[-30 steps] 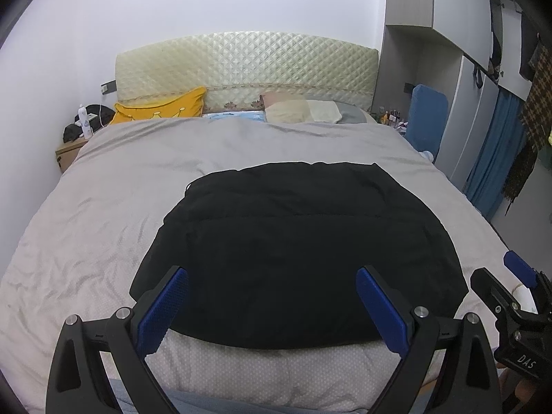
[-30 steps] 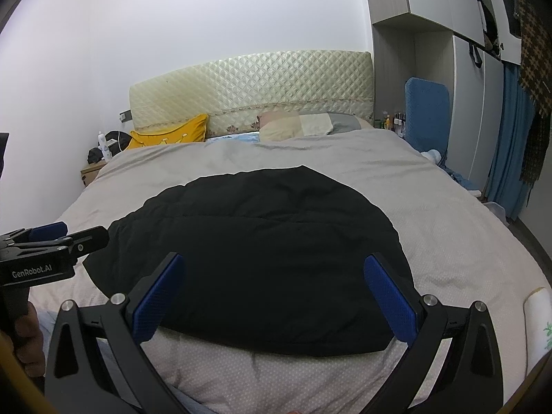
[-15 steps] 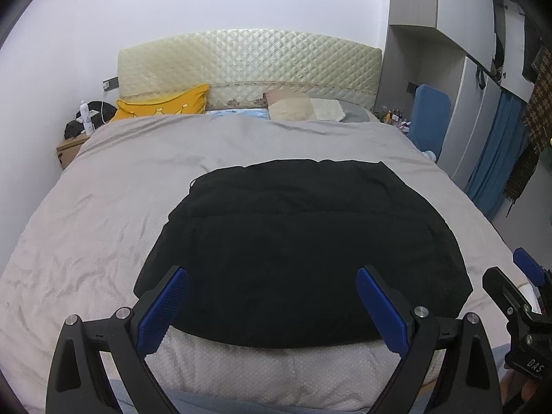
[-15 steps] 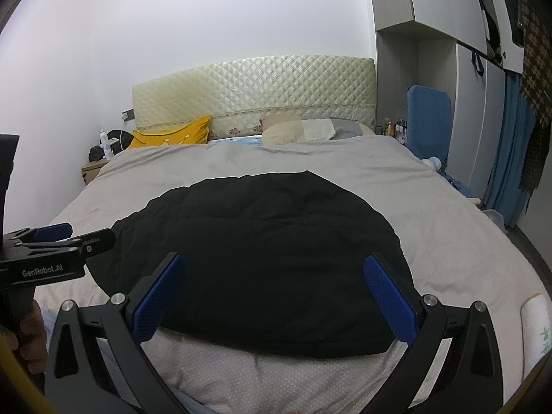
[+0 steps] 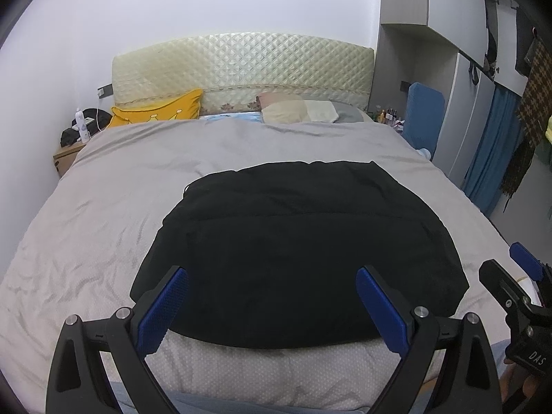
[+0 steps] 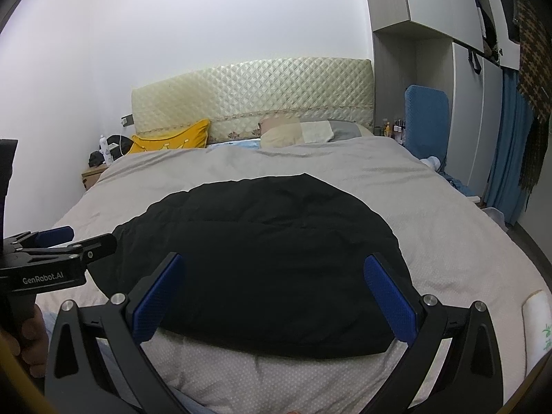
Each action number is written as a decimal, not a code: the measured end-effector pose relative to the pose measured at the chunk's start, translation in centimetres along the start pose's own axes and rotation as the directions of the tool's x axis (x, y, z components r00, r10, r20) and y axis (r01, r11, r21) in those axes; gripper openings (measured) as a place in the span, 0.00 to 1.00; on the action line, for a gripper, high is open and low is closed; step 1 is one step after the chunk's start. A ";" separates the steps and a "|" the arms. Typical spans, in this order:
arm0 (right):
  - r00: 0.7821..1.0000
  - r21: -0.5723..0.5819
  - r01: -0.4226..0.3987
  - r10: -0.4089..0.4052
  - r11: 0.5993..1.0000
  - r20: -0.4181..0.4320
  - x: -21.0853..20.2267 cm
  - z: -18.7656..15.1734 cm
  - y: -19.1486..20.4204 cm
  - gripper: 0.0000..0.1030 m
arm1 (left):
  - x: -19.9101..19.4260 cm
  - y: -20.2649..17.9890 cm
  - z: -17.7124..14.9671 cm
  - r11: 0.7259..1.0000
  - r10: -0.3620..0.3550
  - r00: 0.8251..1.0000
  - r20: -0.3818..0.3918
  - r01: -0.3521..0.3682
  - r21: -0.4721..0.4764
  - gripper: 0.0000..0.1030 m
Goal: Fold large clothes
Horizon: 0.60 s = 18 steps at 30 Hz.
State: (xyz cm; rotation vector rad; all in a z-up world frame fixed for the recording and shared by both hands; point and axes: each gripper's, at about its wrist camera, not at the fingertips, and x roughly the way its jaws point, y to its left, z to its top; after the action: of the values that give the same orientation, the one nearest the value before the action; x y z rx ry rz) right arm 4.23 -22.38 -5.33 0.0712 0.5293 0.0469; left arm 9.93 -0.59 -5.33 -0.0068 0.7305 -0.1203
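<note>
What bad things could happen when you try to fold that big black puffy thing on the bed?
1. The black garment looks thick and puffy, so a fold may spring back open.
2. It lies near the foot edge of the bed, so a pull toward the person could drag it off.
3. The left tool and right tool are both open and apart from it; a shallow pinch might also catch the grey cover underneath.

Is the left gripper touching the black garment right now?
Cannot tell. In the left wrist view the open left gripper overlaps the black garment; the right wrist view shows it beside the garment's edge, with no plain contact or gap.
</note>
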 end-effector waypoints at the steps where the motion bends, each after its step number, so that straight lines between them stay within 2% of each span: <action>1: 1.000 0.003 -0.002 0.002 1.000 0.000 0.0 0.0 0.0 1.00 | 0.0 0.0 0.0 1.000 -0.001 1.000 0.002 0.001 -0.001 0.96; 18: 1.000 0.003 0.005 -0.005 1.000 -0.007 0.2 0.0 -0.1 1.00 | 0.1 -0.1 -0.1 1.000 -0.005 1.000 0.003 0.005 0.003 0.96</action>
State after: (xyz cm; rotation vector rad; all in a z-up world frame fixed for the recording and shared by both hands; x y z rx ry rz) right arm 4.42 -22.44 -5.44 0.0730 0.5370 0.0418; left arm 9.93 -0.67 -5.43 -0.0063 0.7278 -0.1259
